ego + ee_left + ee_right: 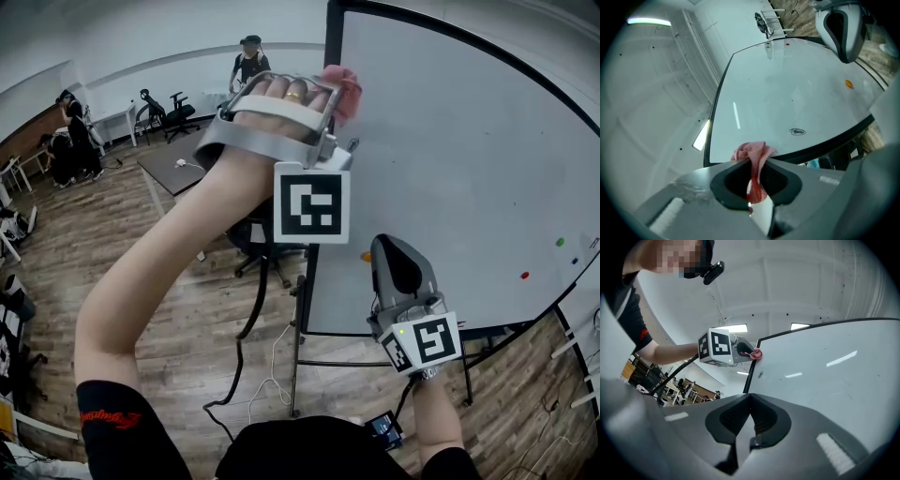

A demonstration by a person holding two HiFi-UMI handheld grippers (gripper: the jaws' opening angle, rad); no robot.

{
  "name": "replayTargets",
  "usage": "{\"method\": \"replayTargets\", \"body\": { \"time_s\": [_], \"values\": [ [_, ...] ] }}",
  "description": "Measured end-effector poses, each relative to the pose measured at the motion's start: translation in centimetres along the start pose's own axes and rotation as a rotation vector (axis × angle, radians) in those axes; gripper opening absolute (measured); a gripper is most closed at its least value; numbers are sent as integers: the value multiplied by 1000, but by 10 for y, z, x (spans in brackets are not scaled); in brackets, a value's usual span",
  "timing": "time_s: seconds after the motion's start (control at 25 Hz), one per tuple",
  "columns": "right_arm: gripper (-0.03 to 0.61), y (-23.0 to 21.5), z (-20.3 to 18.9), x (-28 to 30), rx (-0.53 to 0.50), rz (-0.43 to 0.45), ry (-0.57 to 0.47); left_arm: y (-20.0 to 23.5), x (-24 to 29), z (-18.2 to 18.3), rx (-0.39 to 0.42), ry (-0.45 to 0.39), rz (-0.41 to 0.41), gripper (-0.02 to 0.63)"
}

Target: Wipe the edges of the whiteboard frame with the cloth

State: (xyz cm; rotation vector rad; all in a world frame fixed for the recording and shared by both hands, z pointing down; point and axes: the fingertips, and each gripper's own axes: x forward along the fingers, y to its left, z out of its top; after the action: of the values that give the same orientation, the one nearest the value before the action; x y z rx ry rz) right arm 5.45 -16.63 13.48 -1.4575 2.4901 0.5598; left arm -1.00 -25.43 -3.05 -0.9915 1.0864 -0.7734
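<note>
A pink-red cloth (343,89) is pinched in my left gripper (328,98), raised high against the black left edge of the whiteboard frame (333,42) near its top corner. In the left gripper view the cloth (753,159) bunches out between the shut jaws and touches the dark frame edge (820,147). My right gripper (398,267) hangs lower in front of the whiteboard (450,169), shut with nothing in it. The right gripper view shows the left gripper (752,354) and the cloth (756,353) at the frame's edge (749,376).
The whiteboard stands on a metal stand (296,356) over a wooden floor. Small coloured magnets (524,276) dot its lower right. An office chair (258,244) and a cable (253,309) sit behind the left edge. People (248,61) and desks are farther back in the room.
</note>
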Motion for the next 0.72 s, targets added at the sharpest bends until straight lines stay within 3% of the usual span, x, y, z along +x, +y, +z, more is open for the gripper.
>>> {"method": "replayTargets", "body": {
  "time_s": [0.72],
  "values": [
    [2,4,-5,-5,-3,-7,22,-36,-14,5,18,6,-36,46]
  ]
}}
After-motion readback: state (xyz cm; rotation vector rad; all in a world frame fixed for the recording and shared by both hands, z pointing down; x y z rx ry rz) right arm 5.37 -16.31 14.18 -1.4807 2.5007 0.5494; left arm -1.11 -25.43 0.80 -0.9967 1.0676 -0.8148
